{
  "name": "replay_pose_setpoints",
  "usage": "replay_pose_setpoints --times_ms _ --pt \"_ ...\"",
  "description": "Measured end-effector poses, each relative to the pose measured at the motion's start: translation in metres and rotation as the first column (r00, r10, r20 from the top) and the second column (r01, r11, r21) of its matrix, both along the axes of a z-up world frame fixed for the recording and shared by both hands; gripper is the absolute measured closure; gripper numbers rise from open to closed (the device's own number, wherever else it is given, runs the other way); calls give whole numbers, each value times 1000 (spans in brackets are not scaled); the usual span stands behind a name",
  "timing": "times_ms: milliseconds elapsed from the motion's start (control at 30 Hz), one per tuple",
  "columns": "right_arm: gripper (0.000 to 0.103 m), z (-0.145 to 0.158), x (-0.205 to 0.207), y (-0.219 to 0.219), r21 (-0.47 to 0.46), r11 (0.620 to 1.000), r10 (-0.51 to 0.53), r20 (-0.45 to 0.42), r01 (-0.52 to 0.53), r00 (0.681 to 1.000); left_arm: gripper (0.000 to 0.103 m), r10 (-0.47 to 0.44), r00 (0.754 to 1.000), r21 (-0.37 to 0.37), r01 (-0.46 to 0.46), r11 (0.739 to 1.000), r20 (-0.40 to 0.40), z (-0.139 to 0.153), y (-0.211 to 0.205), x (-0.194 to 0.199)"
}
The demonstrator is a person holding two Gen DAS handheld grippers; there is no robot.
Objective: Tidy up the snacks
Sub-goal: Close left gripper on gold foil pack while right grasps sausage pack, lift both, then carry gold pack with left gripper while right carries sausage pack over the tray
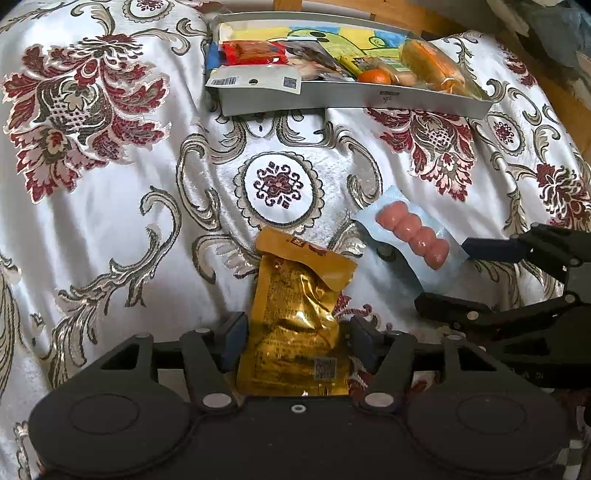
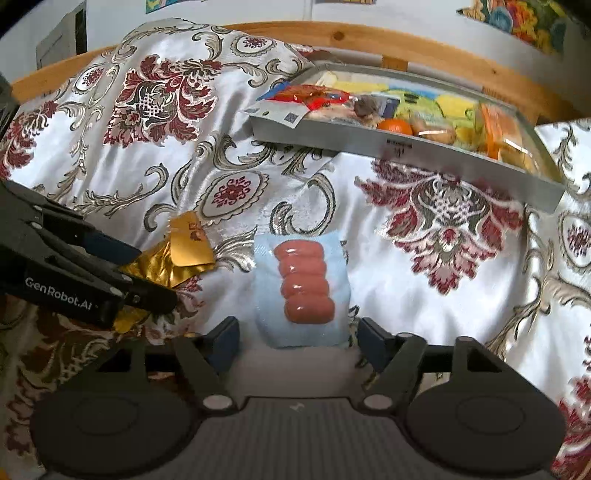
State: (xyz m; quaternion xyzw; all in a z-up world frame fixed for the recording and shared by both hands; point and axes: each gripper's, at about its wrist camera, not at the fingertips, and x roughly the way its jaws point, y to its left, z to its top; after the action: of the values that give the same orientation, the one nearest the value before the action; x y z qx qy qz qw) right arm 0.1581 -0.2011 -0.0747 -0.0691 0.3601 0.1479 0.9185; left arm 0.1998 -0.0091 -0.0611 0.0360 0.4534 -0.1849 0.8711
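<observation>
A crinkled gold foil packet [image 1: 295,314] lies on the floral cloth, its lower half between the fingers of my left gripper [image 1: 295,341]. The jaws stand wide on either side of it, open. To its right lies a pale blue pack of pink sausages [image 1: 410,236]. In the right wrist view that sausage pack [image 2: 304,280] lies straight ahead, its near end between the spread fingers of my right gripper [image 2: 299,336], which is open. Each gripper shows in the other view: the right gripper [image 1: 454,277] at the pack's edge, the left gripper [image 2: 155,275] over the gold packet [image 2: 188,243].
A shallow grey tray [image 1: 351,99] at the back holds several snacks, among them a red packet [image 1: 255,51], an orange fruit [image 1: 373,76] and an orange-wrapped bun [image 1: 432,66]. The same tray [image 2: 406,155] sits before a wooden rail [image 2: 332,35]. White cloth with red flowers [image 1: 110,166] covers the surface.
</observation>
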Motion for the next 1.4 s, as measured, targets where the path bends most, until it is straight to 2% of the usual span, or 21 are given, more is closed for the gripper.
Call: replay_pose_setpoints --times_ms 167,333,467,600,900,967,1067,1167,1300,1400 --pt "19 -1 13 -2 3 1000 -1 24 1 1000 31 0 1000 -11 0 1000 -7 0 1 8" --pt "16 -11 28 -2 4 1000 2 1 -2 1000 22 -47 999 41 47 998 9 -5 -10 10" --pt "10 -16 32 2 -42 999 4 24 -3 1000 19 -52 999 45 52 998 2 -6 -13 12" --pt "11 -16 32 0 -37 999 7 25 -6 1000 19 -61 998 53 61 997 1 -6 -14 13" --pt "32 -13 30 2 -2 1000 30 10 -30 999 26 -69 998 77 68 995 4 -6 -14 15" --pt "38 -13 29 2 4 999 39 10 -39 999 35 -61 998 82 60 995 12 -6 -13 15" --pt "40 -12 26 6 -15 999 39 25 -39 999 51 -38 999 75 36 997 20 -5 -12 17" --pt "41 -11 21 8 -37 999 31 49 -29 998 53 -23 999 70 21 997 28 -5 -13 18" --pt "42 -11 11 21 -179 983 65 140 -39 988 56 9 999 54 -12 998 53 -4 -13 18" --pt "42 -14 2 34 -318 947 118 224 -42 967 57 20 996 63 -25 998 89 -2 -14 15"
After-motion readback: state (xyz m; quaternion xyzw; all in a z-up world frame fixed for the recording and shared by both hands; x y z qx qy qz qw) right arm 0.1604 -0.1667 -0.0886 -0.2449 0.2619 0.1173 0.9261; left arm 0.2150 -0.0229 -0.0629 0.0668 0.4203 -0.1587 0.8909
